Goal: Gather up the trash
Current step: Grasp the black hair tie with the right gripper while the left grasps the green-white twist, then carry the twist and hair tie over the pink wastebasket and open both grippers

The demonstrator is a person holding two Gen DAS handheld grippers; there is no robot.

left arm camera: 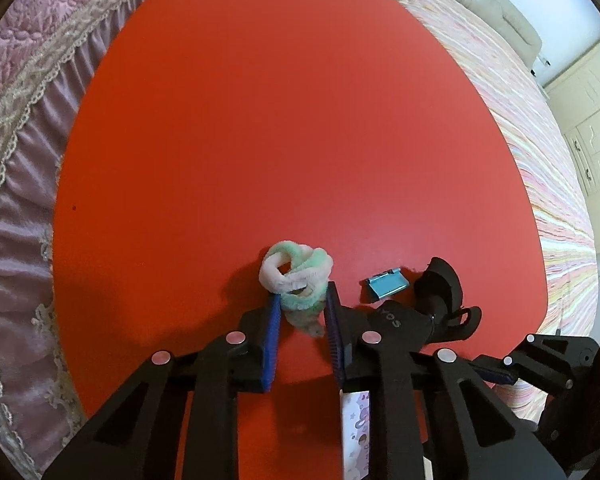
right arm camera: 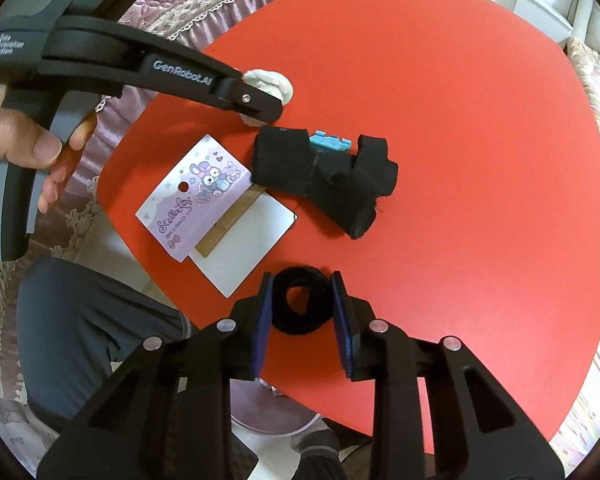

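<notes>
On the red table (left arm camera: 260, 140), a fluffy white-and-green hair tie (left arm camera: 296, 276) lies between the tips of my left gripper (left arm camera: 302, 304); the blue pads flank it closely and seem to touch it. The hair tie also shows in the right wrist view (right arm camera: 274, 84), partly hidden by the left gripper (right arm camera: 260, 110). My right gripper (right arm camera: 302, 292) has its pads around a black ring-shaped hair tie (right arm camera: 302, 302), touching both sides. A black strap bundle (right arm camera: 324, 176) and a small blue clip (right arm camera: 328, 142) lie in the middle.
A purple cartoon card (right arm camera: 196, 196) lies over a white card (right arm camera: 246, 236) near the table's left edge. A pink quilted bed (left arm camera: 28, 160) borders the table on the left, a striped bedspread (left arm camera: 540, 140) on the right. A round bin rim (right arm camera: 272, 420) shows below the table edge.
</notes>
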